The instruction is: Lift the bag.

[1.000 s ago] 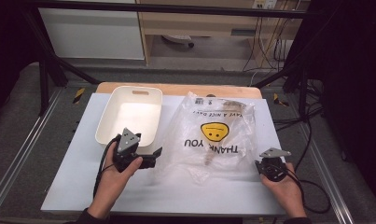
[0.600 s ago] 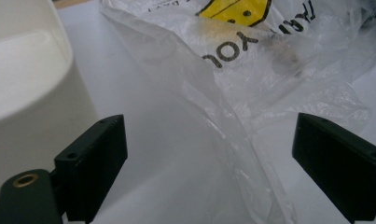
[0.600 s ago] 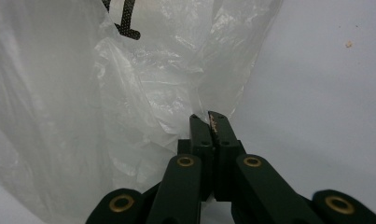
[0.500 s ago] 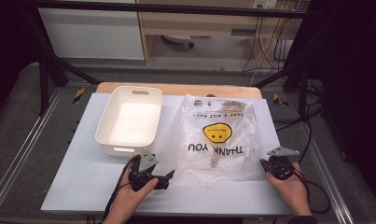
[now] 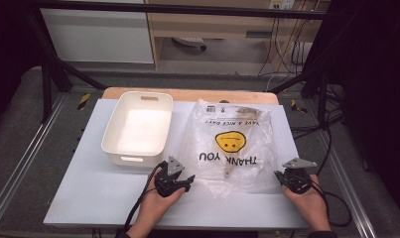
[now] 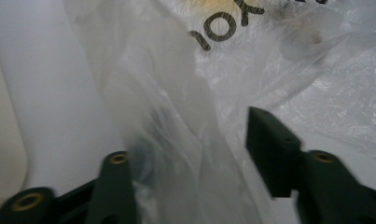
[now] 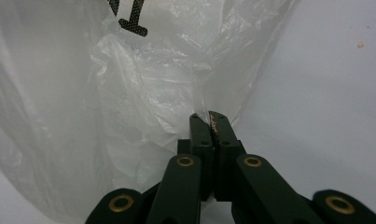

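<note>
Right gripper (image 7: 208, 116) pinching plastic bag (image 7: 143, 70)

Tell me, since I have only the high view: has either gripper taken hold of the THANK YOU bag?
Observer: Yes, the right gripper. In its own view the jaws are shut on the edge of the plastic bag.
Operator: And the left one?
Observer: The left gripper is open. Its view shows a fold of the bag's film between the spread jaws, not pinched.
Operator: What sits beside that fold?
Observer: At the left edge of the left gripper view there is the rounded wall of the white bin, close to the bag.
</note>
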`<state>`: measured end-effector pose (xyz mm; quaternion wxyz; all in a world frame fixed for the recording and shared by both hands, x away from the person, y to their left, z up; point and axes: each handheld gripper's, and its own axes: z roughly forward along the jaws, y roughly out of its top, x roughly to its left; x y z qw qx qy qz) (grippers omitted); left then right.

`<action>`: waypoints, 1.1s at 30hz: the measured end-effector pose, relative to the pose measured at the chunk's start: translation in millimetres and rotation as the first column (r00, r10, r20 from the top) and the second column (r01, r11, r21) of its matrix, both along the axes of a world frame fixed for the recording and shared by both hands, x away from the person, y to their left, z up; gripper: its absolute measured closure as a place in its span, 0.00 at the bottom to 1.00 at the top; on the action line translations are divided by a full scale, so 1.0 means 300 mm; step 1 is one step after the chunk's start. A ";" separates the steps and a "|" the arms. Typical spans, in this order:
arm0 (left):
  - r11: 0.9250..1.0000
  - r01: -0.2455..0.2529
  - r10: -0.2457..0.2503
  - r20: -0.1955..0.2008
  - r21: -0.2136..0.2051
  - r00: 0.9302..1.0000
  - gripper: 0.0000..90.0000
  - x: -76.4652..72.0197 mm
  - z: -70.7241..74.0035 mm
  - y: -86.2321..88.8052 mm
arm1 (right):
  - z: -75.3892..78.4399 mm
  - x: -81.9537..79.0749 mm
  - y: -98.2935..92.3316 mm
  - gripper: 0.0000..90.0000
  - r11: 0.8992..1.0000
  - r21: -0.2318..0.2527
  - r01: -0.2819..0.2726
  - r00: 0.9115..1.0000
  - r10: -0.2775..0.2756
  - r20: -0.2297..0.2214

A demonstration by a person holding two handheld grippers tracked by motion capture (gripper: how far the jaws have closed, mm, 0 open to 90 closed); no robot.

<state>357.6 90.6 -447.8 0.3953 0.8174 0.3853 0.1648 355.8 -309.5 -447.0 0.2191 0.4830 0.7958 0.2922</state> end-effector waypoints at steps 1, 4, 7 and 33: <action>1.000 0.005 -0.005 -0.007 0.012 1.000 0.63 0.001 -0.004 0.001 | 0.001 -0.004 0.002 1.00 1.000 0.002 -0.004 1.000 0.004 0.001; 1.000 0.000 0.000 -0.017 -0.010 1.000 0.79 0.000 -0.006 0.025 | 0.008 -0.010 0.004 0.95 1.000 0.022 -0.013 1.000 0.012 0.011; 1.000 0.009 -0.009 -0.016 -0.014 1.000 0.89 0.000 -0.003 0.039 | 0.014 -0.011 0.012 0.78 0.999 0.049 -0.006 1.000 0.005 0.018; 1.000 0.015 -0.015 -0.017 0.013 1.000 0.97 0.002 -0.015 0.076 | -0.032 -0.077 0.039 0.06 0.998 0.067 0.003 0.999 0.000 -0.047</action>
